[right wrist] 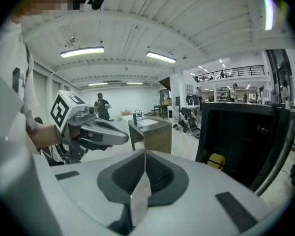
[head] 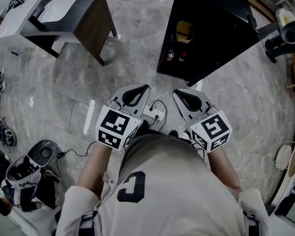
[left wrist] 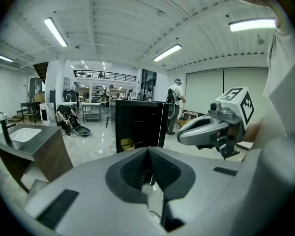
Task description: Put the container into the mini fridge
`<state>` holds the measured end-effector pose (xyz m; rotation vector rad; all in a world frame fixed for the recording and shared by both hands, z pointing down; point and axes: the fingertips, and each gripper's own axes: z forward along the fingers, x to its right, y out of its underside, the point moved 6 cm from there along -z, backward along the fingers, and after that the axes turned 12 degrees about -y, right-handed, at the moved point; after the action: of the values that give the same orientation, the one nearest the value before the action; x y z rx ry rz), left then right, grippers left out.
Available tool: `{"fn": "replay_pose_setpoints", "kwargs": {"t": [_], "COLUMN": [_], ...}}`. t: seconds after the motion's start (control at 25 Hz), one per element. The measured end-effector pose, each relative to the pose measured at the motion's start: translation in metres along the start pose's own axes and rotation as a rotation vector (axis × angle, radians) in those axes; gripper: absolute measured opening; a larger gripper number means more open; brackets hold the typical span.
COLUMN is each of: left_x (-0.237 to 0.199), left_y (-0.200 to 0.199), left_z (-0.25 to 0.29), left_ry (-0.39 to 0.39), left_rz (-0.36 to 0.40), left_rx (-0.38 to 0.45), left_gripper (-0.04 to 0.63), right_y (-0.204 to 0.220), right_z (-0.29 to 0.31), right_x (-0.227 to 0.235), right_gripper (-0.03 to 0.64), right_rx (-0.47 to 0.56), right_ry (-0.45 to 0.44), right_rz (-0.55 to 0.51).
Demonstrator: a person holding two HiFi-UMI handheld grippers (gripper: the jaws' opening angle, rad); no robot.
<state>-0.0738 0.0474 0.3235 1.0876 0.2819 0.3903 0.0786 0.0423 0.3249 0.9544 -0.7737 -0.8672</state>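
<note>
Left gripper [head: 140, 88]: jaws pressed together with nothing between them, held beside the right gripper, tips pointing forward.
Right gripper [head: 180, 92]: jaws closed tip to tip, empty.
Mini fridge [head: 211, 28]: black, straight ahead of both grippers and well apart from them, standing on the floor [head: 137, 48] with its front open.
Container [head: 184, 31]: yellow, inside the open fridge, beyond both gripper tips, touched by neither.
Sink cabinet [head: 83, 18]: dark with a white basin, ahead and left of the left gripper, well apart.
Power strip [head: 155, 114]: white, on the floor below the gap between the two grippers.
</note>
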Motion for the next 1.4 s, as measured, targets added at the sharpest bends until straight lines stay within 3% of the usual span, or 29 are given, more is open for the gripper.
{"fn": "replay_pose_setpoints", "kwargs": {"t": [0.2,0.52,0.8,1.0,1.2,1.4], "left_x": [0.053,0.138,0.181,0.187,0.167,0.129], "left_y": [-0.007,-0.017,-0.021,-0.027,-0.04,-0.026], "left_z": [0.015,0.033,0.028,0.025,0.009,-0.008], "left_ry": [0.01,0.056,0.078,0.133,0.115,0.098], "left_rz": [-0.023,0.002,0.011,-0.067,0.018,-0.005], "left_rx": [-0.022,-0.039,-0.031,-0.04,0.004,0.003], "left_gripper": [0.041,0.041,0.041,0.041,0.041,0.041], "right_y": [0.009,0.044,0.057,0.045,0.022,0.018], "right_z": [-0.05,-0.13,-0.162,-0.157,-0.138,-0.105], "right_x": [0.01,0.029,0.022,0.021,0.015,-0.005], "right_gripper": [0.032,0.032,0.032,0.032,0.029,0.029], "right_rx": [0.042,0.084,0.112,0.114,0.198,0.186], "right_ry": [-0.028,-0.001,-0.015,-0.066,-0.071,-0.065], "right_rz": [0.002,0.07,0.087,0.125,0.202,0.191]}}
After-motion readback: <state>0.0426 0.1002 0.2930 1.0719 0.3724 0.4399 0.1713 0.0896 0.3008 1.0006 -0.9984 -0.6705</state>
